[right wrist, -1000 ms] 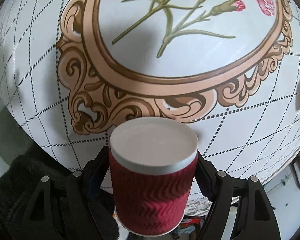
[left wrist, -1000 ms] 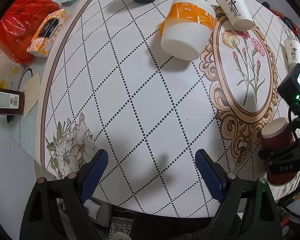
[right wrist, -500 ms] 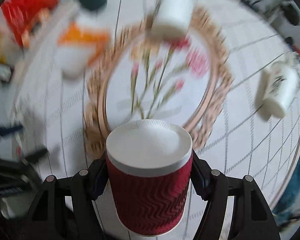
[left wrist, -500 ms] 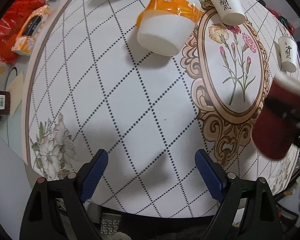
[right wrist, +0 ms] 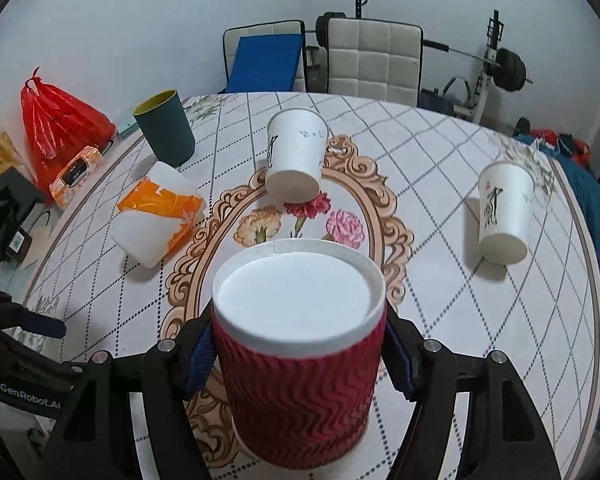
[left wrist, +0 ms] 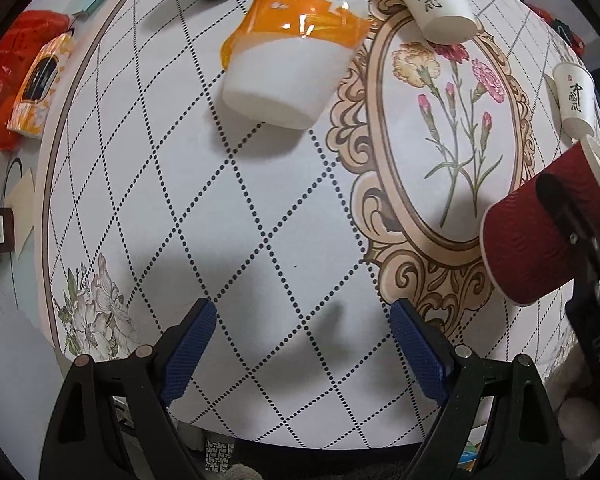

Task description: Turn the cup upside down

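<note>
My right gripper (right wrist: 298, 356) is shut on a red ribbed paper cup (right wrist: 300, 392), one pad on each side, with the cup's white flat end facing the camera. The cup is held above the table, tilted on its side in the left wrist view (left wrist: 540, 240) at the right edge. My left gripper (left wrist: 300, 344) is open and empty, low over the table's near edge.
The round table has a patterned cloth (left wrist: 260, 200). On it stand two white printed paper cups (right wrist: 296, 156) (right wrist: 502, 212), a dark green cup (right wrist: 166, 128) and an orange-and-white pack (right wrist: 156, 220). A red bag (right wrist: 60, 124) lies left. Chairs (right wrist: 374, 62) stand behind.
My right gripper has lifted the red cup off the table's near right edge and swung it up and over, so its view now looks across the table. The left gripper stayed open.
</note>
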`<state>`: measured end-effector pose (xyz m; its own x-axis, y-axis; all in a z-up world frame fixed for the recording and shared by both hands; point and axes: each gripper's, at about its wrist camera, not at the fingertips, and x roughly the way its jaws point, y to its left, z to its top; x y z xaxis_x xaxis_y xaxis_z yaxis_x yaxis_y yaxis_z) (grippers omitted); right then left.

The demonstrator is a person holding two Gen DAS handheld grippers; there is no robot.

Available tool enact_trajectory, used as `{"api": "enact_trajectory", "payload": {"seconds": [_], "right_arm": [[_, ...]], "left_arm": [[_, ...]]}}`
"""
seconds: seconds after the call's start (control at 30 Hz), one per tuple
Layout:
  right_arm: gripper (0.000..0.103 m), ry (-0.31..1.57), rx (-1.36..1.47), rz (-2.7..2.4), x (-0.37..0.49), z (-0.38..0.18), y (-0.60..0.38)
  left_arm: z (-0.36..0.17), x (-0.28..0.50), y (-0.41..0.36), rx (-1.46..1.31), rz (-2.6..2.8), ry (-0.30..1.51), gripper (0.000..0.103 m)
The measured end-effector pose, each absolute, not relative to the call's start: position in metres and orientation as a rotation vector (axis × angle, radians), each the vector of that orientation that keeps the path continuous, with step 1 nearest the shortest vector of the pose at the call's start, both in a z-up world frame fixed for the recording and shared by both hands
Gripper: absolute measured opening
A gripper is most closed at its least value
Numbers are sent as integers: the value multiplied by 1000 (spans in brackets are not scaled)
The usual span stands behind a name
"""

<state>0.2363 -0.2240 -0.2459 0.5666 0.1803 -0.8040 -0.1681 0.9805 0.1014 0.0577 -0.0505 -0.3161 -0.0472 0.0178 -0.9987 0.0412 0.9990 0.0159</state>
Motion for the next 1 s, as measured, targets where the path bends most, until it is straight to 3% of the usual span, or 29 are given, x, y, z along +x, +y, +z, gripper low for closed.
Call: {"api": "enact_trajectory", "payload": {"seconds": [0.3, 0.37, 0.47, 0.57, 1.0], "right_arm": [[74, 1005, 2, 213, 219, -252, -222], [86, 1025, 8, 209, 219, -249, -224], [94, 1047, 19, 209, 212, -238, -226], [95, 1093, 20, 163, 204, -223, -232], [96, 1141, 159, -186, 104, -142, -264]], "left_arm": [[-318, 47, -71, 67, -27, 1606, 89], [-313, 44, -78, 74, -30, 1590, 89], [-299, 42, -82, 78, -26, 1551, 89], [-280, 39, -84, 88, -23, 1507, 100], [-193, -4, -78, 163, -160, 1302, 100]]}}
